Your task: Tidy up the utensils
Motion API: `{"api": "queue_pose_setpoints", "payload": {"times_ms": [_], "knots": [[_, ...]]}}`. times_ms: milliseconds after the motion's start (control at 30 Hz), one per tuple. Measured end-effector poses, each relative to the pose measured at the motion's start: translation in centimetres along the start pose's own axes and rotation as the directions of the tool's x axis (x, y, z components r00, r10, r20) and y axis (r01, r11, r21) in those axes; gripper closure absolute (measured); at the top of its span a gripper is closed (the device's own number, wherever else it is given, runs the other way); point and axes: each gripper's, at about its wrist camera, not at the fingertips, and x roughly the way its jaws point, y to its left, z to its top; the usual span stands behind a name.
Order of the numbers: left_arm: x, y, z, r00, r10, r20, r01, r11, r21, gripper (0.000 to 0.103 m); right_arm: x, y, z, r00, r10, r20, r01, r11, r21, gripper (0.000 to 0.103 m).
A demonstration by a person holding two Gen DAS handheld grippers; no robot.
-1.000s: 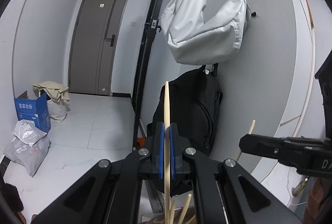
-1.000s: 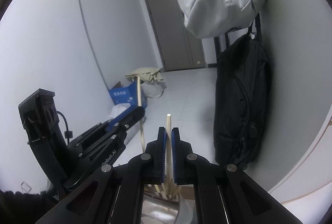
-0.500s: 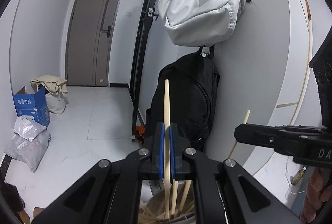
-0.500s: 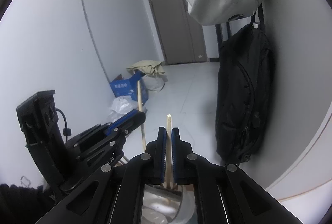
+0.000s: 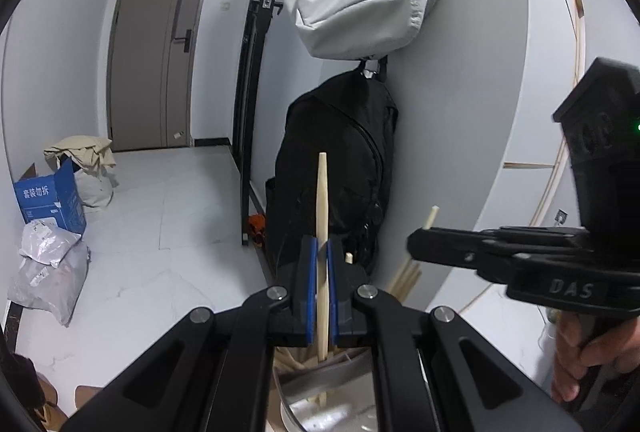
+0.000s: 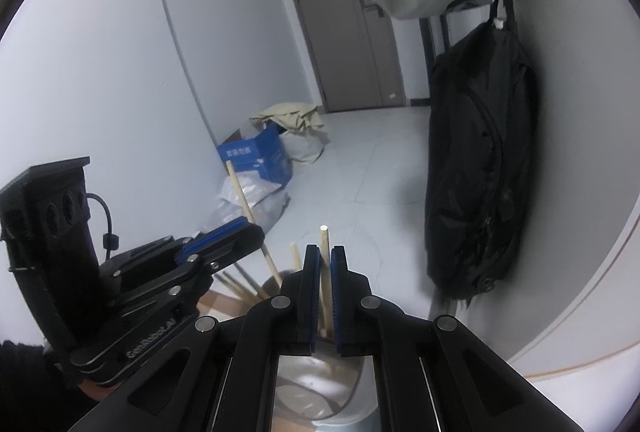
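My left gripper [image 5: 320,252] is shut on a pale wooden chopstick [image 5: 322,200] that stands upright, its lower end inside a shiny metal holder [image 5: 344,372] right beneath the jaws. In the right wrist view my right gripper [image 6: 325,260] is shut on a second chopstick [image 6: 324,244], also over the metal holder [image 6: 344,404]. Each gripper shows in the other's view: the right gripper [image 5: 416,244] comes in from the right, the left gripper [image 6: 250,232] from the left with its chopstick [image 6: 240,188] slanting up. Several more chopsticks [image 6: 236,284] lean in the holder.
A black backpack [image 5: 340,172] and a white bag [image 5: 360,4] hang on the wall just behind the holder. A person's hand [image 5: 588,352] grips the right tool's handle. A blue box [image 5: 52,196], plastic bags [image 5: 48,272] and a grey door [image 5: 160,44] lie farther back.
Both cameras have tipped downward, so the metal holder shows more. The right gripper has sunk a little with its chopstick toward the holder. Both grips stay shut.
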Motion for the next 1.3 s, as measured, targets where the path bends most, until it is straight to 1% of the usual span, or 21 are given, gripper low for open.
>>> {"api": "queue_pose_setpoints", "payload": {"times_ms": [133, 267, 300, 333, 400, 467, 533, 567, 600, 700, 733, 767, 833, 867, 900, 967, 1033, 1067, 1133, 1167, 1300], "knots": [[-0.5, 0.4, 0.0, 0.999, -0.036, -0.028, 0.035, 0.999, -0.026, 0.102, 0.4, 0.0, -0.7, 0.999, 0.025, -0.02, -0.024, 1.0, 0.019, 0.097], [-0.8, 0.3, 0.0, 0.992, -0.087, -0.094, 0.083, 0.996, -0.042, 0.101, 0.4, 0.1, -1.3, 0.998, 0.051, -0.035, -0.049, 0.998, 0.038, 0.093], [-0.9, 0.4, -0.1, 0.991, -0.082, -0.108, 0.077, 0.996, -0.055, 0.099, 0.3, 0.1, -1.6, 0.998, 0.048, -0.035, -0.047, 0.998, 0.044, 0.082], [-1.0, 0.6, 0.0, 0.99, -0.067, -0.123, 0.059, 0.996, -0.069, 0.09, 0.1, 0.0, -1.8, 0.998, 0.049, -0.032, -0.048, 0.998, 0.049, 0.067], [-1.9, 1.1, 0.1, 0.993, -0.043, -0.109, 0.031, 0.994, -0.108, 0.079, -0.6, 0.0, -2.4, 0.999, 0.045, -0.021, -0.044, 0.997, 0.067, 0.054], [-3.3, 1.1, 0.3, 0.997, -0.024, -0.08, 0.013, 0.991, -0.136, 0.067, -1.7, 0.2, -2.9, 0.999, 0.048, -0.009, -0.047, 0.996, 0.076, 0.054], [-4.8, 0.7, 0.7, 0.999, -0.011, -0.052, 0.003, 0.989, -0.145, 0.05, -2.9, 0.5, -3.6, 1.0, 0.026, 0.008, -0.027, 0.997, 0.068, 0.049], [-5.6, 0.4, 0.8, 0.999, 0.004, -0.037, -0.009, 0.99, -0.142, 0.046, -3.6, 0.7, -4.1, 1.0, 0.02, 0.019, -0.021, 0.998, 0.062, 0.048], [-6.3, -0.1, 0.8, 0.999, 0.022, -0.027, -0.026, 0.99, -0.137, 0.04, -4.3, 0.9, -4.5, 1.0, 0.017, 0.024, -0.018, 0.998, 0.059, 0.047], [-8.2, -1.5, 1.0, 0.995, 0.095, -0.013, -0.096, 0.988, -0.123, 0.033, -6.2, 1.4, -5.4, 0.999, 0.006, 0.054, -0.009, 0.998, 0.057, 0.042], [-9.2, -2.2, 1.0, 0.991, 0.137, 0.0, -0.136, 0.984, -0.119, 0.028, -7.2, 1.6, -5.9, 0.997, 0.001, 0.081, -0.006, 0.998, 0.056, 0.036], [-10.1, -2.8, 1.0, 0.986, 0.167, 0.014, -0.165, 0.979, -0.118, 0.026, -8.3, 2.0, -6.3, 0.994, -0.003, 0.113, -0.003, 0.999, 0.054, 0.033], [-11.8, -3.6, 0.8, 0.976, 0.211, 0.047, -0.204, 0.971, -0.123, 0.018, -10.1, 2.7, -7.0, 0.986, -0.002, 0.168, -0.004, 0.999, 0.04, 0.026], [-12.5, -4.0, 0.6, 0.97, 0.236, 0.059, -0.228, 0.966, -0.12, 0.016, -11.2, 3.2, -7.4, 0.979, 0.0, 0.204, -0.005, 1.0, 0.026, 0.024], [-12.9, -4.4, 0.6, 0.962, 0.267, 0.064, -0.258, 0.959, -0.116, 0.011, -11.9, 3.6, -7.7, 0.975, 0.003, 0.224, -0.007, 1.0, 0.016, 0.019], [-13.9, -5.2, 0.4, 0.945, 0.319, 0.077, -0.31, 0.944, -0.114, 0.006, -13.8, 4.8, -8.4, 0.956, 0.013, 0.294, -0.009, 1.0, -0.015, 0.014], [-14.6, -5.8, 0.0, 0.933, 0.347, 0.095, -0.335, 0.934, -0.121, 0.002, -15.2, 5.8, -8.9, 0.941, 0.021, 0.339, -0.008, 0.999, -0.039, 0.004], [-14.9, -6.1, -0.1, 0.929, 0.356, 0.1, -0.343, 0.931, -0.128, 0.001, -15.9, 6.3, -9.1, 0.933, 0.021, 0.359, -0.005, 0.999, -0.047, 0.001], [-15.5, -6.2, -0.4, 0.924, 0.367, 0.105, -0.351, 0.926, -0.14, 0.001, -17.3, 7.2, -9.8, 0.914, 0.021, 0.406, 0.003, 0.998, -0.059, 0.0], [-15.8, -6.5, -0.6, 0.919, 0.382, 0.103, -0.366, 0.919, -0.147, 0.001, -17.7, 7.6, -10.0, 0.91, 0.023, 0.415, 0.003, 0.998, -0.064, 0.0], [-16.9, -6.9, -1.4, 0.91, 0.399, 0.108, -0.382, 0.912, -0.153, 0.001, -18.6, 8.1, -10.9, 0.91, 0.024, 0.415, 0.001, 0.998, -0.059, 0.0]]}}
